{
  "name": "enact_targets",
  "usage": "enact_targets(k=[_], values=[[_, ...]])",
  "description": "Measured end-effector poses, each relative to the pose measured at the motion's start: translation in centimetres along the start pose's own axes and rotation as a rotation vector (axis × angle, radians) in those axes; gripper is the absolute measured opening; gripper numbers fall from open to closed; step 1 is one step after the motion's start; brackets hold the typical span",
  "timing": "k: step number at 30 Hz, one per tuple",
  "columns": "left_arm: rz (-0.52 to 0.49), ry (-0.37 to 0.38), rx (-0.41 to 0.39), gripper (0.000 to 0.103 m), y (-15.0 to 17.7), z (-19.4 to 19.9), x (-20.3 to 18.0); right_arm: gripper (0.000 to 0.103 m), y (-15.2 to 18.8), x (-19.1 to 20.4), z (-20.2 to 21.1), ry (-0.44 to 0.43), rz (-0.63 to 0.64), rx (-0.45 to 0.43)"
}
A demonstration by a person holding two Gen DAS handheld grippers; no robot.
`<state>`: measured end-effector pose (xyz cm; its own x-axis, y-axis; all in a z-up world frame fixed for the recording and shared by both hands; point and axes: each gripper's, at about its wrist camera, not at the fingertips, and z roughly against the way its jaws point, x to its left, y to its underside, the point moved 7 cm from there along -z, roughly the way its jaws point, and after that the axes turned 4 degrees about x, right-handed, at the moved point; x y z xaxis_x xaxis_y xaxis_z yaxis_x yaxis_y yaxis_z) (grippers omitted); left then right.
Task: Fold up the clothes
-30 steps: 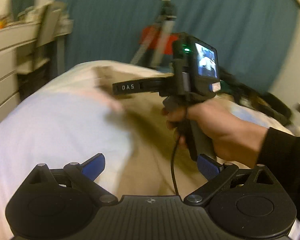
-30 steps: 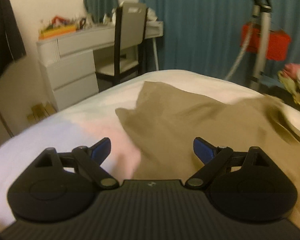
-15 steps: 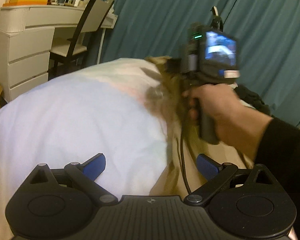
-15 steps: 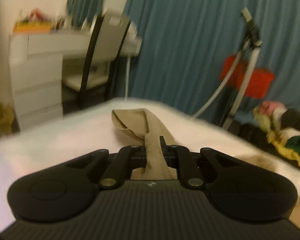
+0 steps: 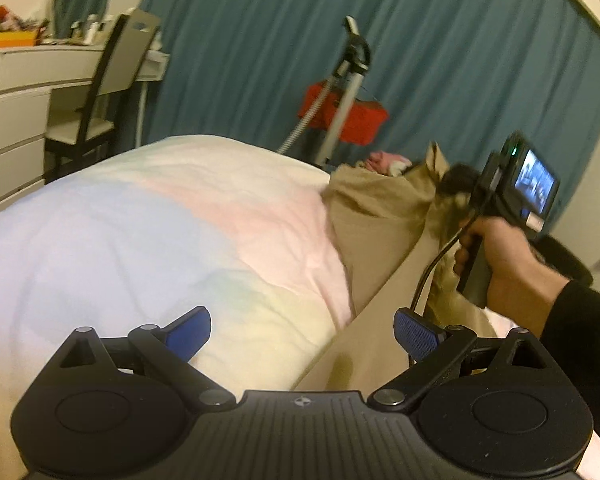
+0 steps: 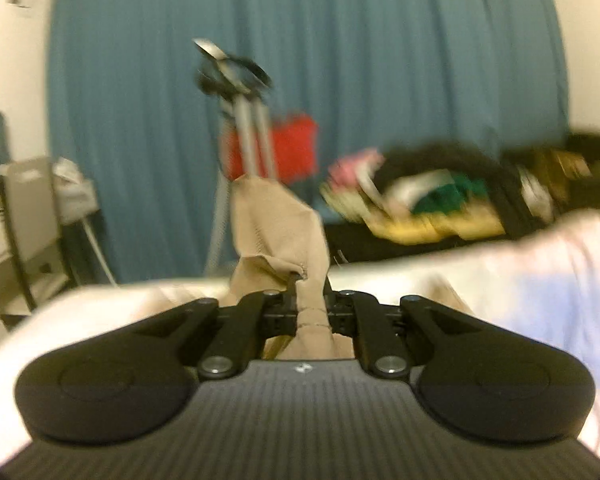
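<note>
The left gripper (image 5: 302, 330) hangs over the near part of the bed (image 5: 140, 240), its blue-padded fingers (image 5: 416, 330) spread wide apart with nothing between them; the left pad sits above the pastel cover and the right pad above a near fold of the tan garment (image 5: 380, 224). That garment lies along the right side of the bed, running from near the left gripper toward the far right, where it rises in a bunched peak. There the right hand (image 5: 500, 256) grips the handle of the other tool, whose small lit screen (image 5: 536, 186) faces the camera, with a dark cable (image 5: 432, 268) drooping from it toward the bed. In the right wrist view, the right gripper (image 6: 308, 312) has its fingers drawn together and clamped on a seamed edge of the tan cloth (image 6: 276, 232), which stands up past the fingertips in a crumpled flap above the bed's far edge. This view is blurred. Beyond the bed hangs a teal curtain (image 5: 420, 60), with a tripod (image 5: 344, 92) and a red bag (image 5: 356, 116) in front of it. A chair (image 5: 112, 76) and white drawers (image 5: 8, 120) stand far left, and a heap of mixed clothes (image 6: 428, 196) lies far right.
</note>
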<state>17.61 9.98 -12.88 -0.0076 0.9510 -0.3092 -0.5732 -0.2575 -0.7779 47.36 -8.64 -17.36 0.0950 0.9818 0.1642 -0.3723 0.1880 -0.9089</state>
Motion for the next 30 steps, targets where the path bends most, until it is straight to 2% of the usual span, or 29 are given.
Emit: enact_targets(k=[3,4,5,6,7,11,15,19,25,30], values=[[-0.04,-0.004,0.02,0.099,0.8,-1.4,-0.9,0.015,1.9,-1.7,-0.8,-0.048,-0.042,0.081],[-0.052,-0.004,0.025,0.099,1.0,-1.8,-1.2,0.026,2.5,-2.3,-1.1,-0.064,-0.056,0.108],[-0.064,-0.006,0.03,0.099,1.2,-2.2,-1.5,0.054,3.1,-2.9,-1.3,-0.08,-0.07,0.135],[-0.077,-0.006,0.032,0.099,1.3,-2.5,-1.8,0.069,3.7,-3.4,-1.6,-0.096,-0.085,0.162],[-0.09,-0.006,0.031,0.099,1.4,-2.8,-2.0,0.089,4.2,-3.9,-1.7,-0.111,-0.097,0.182],[-0.127,0.006,0.023,0.099,0.9,-3.7,-2.1,0.089,3.2,-3.3,1.4,-0.135,-0.09,0.168],[-0.15,0.019,0.005,0.099,0.9,-2.8,-2.8,0.089,2.3,-1.6,6.7,-0.148,-0.039,0.133],[-0.174,0.031,-0.021,0.099,0.8,-1.1,-3.4,0.089,2.4,-0.3,14.4,-0.174,-0.001,0.097],[-0.22,0.042,-0.038,0.099,1.1,2.8,-4.7,0.089,5.2,-0.1,26.3,-0.221,-0.003,0.076],[-0.136,0.1,0.071,0.099,0.6,4.5,-3.1,0.089,8.5,-2.3,32.3,-0.253,-0.1,0.102]])
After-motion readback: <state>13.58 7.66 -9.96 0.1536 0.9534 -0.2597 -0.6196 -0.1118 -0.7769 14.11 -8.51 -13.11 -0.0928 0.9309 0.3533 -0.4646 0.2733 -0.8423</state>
